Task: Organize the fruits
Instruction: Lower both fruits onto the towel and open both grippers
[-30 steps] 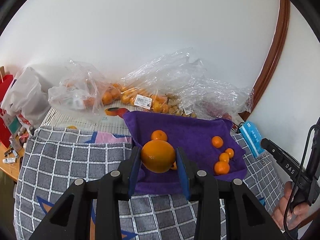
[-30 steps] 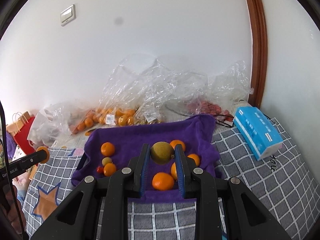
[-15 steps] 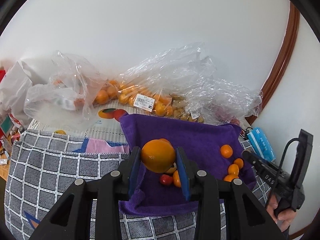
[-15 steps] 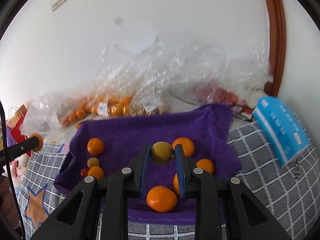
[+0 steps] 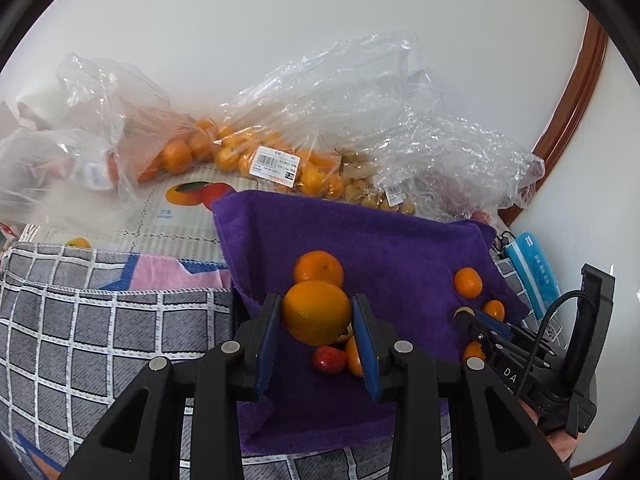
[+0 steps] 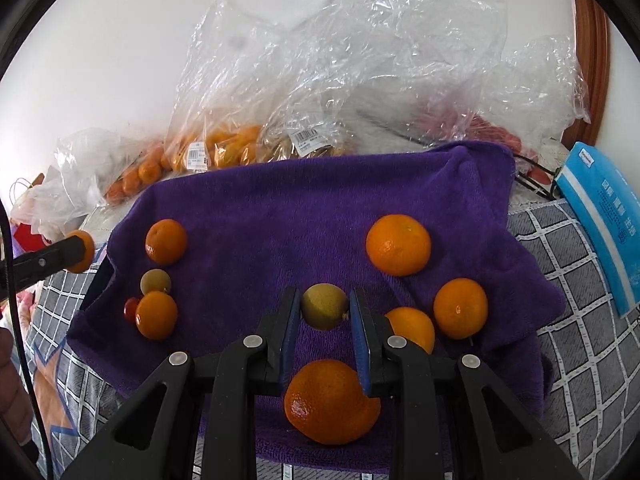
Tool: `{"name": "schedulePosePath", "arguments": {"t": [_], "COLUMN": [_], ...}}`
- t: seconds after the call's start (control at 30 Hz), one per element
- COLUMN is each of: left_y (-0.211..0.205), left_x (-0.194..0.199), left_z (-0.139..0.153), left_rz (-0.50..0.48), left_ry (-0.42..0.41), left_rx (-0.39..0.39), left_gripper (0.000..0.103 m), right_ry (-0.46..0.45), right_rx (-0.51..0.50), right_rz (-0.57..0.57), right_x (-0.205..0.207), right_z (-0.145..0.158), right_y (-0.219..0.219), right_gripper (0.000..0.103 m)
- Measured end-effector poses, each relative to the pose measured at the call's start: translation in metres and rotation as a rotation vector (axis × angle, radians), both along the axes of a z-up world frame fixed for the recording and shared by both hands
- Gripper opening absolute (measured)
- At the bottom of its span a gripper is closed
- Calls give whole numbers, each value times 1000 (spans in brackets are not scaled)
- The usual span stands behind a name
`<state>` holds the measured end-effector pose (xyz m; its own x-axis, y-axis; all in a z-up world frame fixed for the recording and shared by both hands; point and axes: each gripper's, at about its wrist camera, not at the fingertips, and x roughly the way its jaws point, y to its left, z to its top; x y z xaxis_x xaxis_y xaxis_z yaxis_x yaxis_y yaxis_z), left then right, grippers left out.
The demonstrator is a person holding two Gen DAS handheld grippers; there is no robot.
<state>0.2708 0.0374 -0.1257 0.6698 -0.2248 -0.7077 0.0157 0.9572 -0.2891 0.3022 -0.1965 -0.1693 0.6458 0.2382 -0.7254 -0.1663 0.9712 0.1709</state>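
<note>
Left gripper [image 5: 316, 322] clamps an orange [image 5: 316, 312], partly hiding fruit behind it. Right gripper [image 6: 325, 312] clamps a yellow-green fruit [image 6: 324, 306] at lower centre; purple towel [image 6: 280, 208] centre lies bare.

- We see a large orange [image 5: 316, 312] clamped in the left tongs [image 5: 316, 322] above the purple towel [image 5: 400, 248].
- A small yellow-green fruit [image 6: 324, 306] sits pinched in the right tongs [image 6: 325, 312] over the towel's middle.
- Loose mandarins [image 6: 399, 250] lie scattered on the towel.
</note>
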Motion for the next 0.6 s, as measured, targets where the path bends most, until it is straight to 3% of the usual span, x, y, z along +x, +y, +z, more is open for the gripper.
{"name": "schedulePosePath", "arguments": {"t": [0.37,0.6], "left_y": [-7,-10], "left_x": [21,25], "left_z": [-20,-27], "left_rz": [45,60], "left_ry": [54,75], "left_rx": [6,42], "left_gripper": [34,34], "right_ry": [-8,-12], "right_rx": [43,50], "right_rz": [7,-20], "right_x": [-8,-10], "right_z": [3,5], "right_y": [-7,-15], "right_gripper": [35,36]}}
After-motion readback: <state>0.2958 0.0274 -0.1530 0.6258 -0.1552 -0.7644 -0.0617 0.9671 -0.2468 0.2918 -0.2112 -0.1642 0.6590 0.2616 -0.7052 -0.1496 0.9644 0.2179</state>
